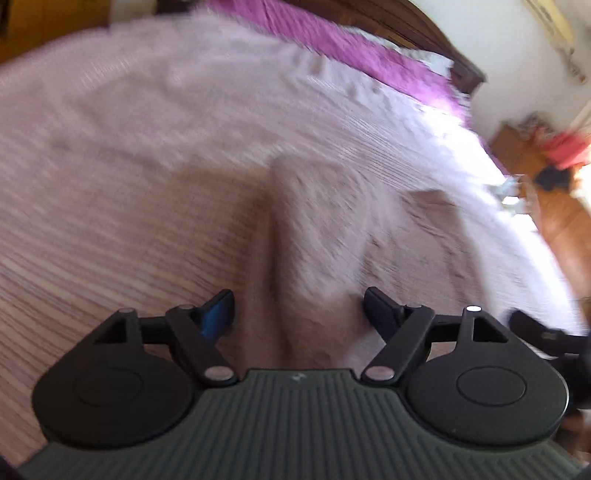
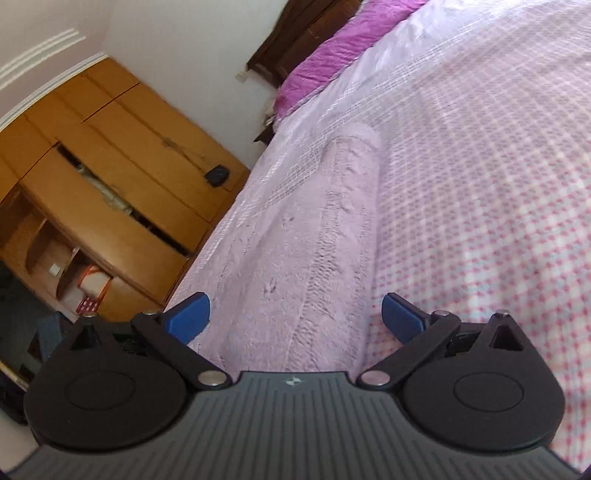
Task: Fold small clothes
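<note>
A pale pink knitted garment [image 1: 317, 236] lies on the checked bedspread [image 1: 110, 166], blurred in the left wrist view. My left gripper [image 1: 299, 314] hovers just above its near part, fingers wide apart and open, nothing between them. In the right wrist view the same garment [image 2: 306, 251] shows as a long cable-knit strip running away along the bed's left edge. My right gripper [image 2: 295, 317] is open over its near end, one blue pad [image 2: 188, 317] off the bed's edge, the other pad [image 2: 402, 319] over the bedspread [image 2: 480, 184].
A purple pillow [image 2: 332, 44] and dark wooden headboard [image 2: 303, 26] sit at the far end of the bed. A wooden wardrobe [image 2: 110, 177] stands to the left of the bed. The other gripper's black part [image 1: 543, 332] shows at the right edge.
</note>
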A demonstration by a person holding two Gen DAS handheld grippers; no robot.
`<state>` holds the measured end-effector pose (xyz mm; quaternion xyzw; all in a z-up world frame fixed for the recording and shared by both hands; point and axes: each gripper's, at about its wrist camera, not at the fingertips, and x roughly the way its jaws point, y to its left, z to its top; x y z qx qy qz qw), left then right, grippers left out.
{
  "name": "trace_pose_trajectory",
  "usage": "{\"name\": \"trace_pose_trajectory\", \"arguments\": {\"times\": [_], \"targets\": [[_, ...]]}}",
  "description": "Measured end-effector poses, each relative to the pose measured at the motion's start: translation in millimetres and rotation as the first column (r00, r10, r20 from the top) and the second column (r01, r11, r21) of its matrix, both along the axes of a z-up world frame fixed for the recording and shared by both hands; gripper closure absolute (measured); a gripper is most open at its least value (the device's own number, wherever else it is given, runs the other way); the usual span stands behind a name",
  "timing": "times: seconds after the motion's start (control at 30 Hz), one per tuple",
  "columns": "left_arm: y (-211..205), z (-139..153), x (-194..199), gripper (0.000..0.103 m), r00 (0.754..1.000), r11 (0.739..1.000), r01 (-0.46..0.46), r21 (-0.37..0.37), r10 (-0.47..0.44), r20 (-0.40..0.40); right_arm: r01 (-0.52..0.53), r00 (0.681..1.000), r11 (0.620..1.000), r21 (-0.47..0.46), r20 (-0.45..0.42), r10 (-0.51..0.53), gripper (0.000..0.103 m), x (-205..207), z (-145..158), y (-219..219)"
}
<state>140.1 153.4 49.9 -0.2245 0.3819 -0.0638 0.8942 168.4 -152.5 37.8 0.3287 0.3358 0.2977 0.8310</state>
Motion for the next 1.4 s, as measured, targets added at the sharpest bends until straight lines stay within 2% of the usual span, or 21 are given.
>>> {"name": "trace_pose_trajectory", "arguments": {"times": [0.07, 0.1, 0.17, 0.23, 0.33, 0.5, 0.63, 0.77, 0.87, 0.93, 1.0, 1.03, 1.13, 1.23, 1.4], "targets": [[0, -6, -1, 0.027, 1.000, 0.998, 0.001, -0.059, -0.002, -0.004, -0.048, 0.999, 0.999, 0.008, -0.008, 0.048, 0.001, 7, -2, 8], [-1, -9, -2, 0.032, 1.000, 0.998, -0.006, -0.067, 0.006, 0.000, -0.059, 0.998, 0.998, -0.008, -0.013, 0.059, 0.001, 10, -2, 14], [-1, -13, -3, 0.057, 1.000, 0.993, 0.004, -0.120, -0.003, 0.005, -0.070, 0.997, 0.997, -0.028, -0.013, 0.069, 0.007, 13, -2, 21], [-1, -11, -4, 0.064, 1.000, 0.990, 0.011, -0.138, -0.009, 0.014, -0.052, 0.998, 0.998, -0.045, -0.043, 0.050, 0.038, 16, -1, 21], [-6, 0, -7, 0.066, 0.999, 0.992, 0.028, -0.121, -0.025, 0.026, -0.027, 0.996, 0.999, 0.019, -0.089, 0.029, 0.045, 21, 6, 13], [-16, 23, -17, 0.067, 0.997, 0.976, 0.068, -0.205, -0.057, 0.056, 0.000, 0.995, 0.999, 0.048, -0.101, 0.005, 0.047, 10, 47, -9], [-38, 38, -31, 0.067, 0.991, 0.962, 0.126, -0.244, -0.113, 0.068, 0.019, 0.997, 1.000, -0.009, -0.078, -0.020, 0.047, -18, 85, -33], [-66, 42, -52, 0.066, 0.983, 0.948, 0.186, -0.257, -0.179, 0.051, 0.054, 0.996, 0.994, -0.099, -0.066, -0.061, 0.047, -67, 111, -61], [-94, 36, -73, 0.066, 0.970, 0.950, 0.241, -0.197, -0.240, 0.030, 0.088, 0.993, 0.984, -0.153, -0.059, -0.098, 0.046, -109, 112, -78], [-109, 28, -85, 0.063, 0.966, 0.959, 0.257, -0.119, -0.259, 0.001, 0.099, 0.990, 0.978, -0.186, -0.084, -0.116, 0.045, -128, 99, -86], [-121, 19, -94, 0.061, 0.968, 0.968, 0.251, -0.011, -0.251, -0.024, 0.102, 0.984, 0.969, -0.225, -0.119, -0.132, 0.044, -138, 80, -91], [-124, 17, -97, 0.055, 0.970, 0.970, 0.242, 0.032, -0.241, -0.030, 0.093, 0.983, 0.965, -0.246, -0.133, -0.129, 0.042, -140, 69, -92], [-122, 18, -109, 0.048, 0.975, 0.972, 0.221, 0.082, -0.221, -0.015, 0.082, 0.982, 0.969, -0.234, -0.145, -0.118, 0.032, -149, 45, -103], [-123, 29, -120, 0.047, 0.977, 0.964, 0.210, 0.161, -0.214, 0.005, 0.100, 0.984, 0.970, -0.223, -0.122, -0.129, 0.025, -163, 48, -111], [-124, 45, -146, 0.050, 0.983, 0.955, 0.167, 0.246, -0.181, 0.036, 0.140, 0.989, 0.927, -0.349, -0.005, -0.151, 0.015, -201, 68, -109]]}}
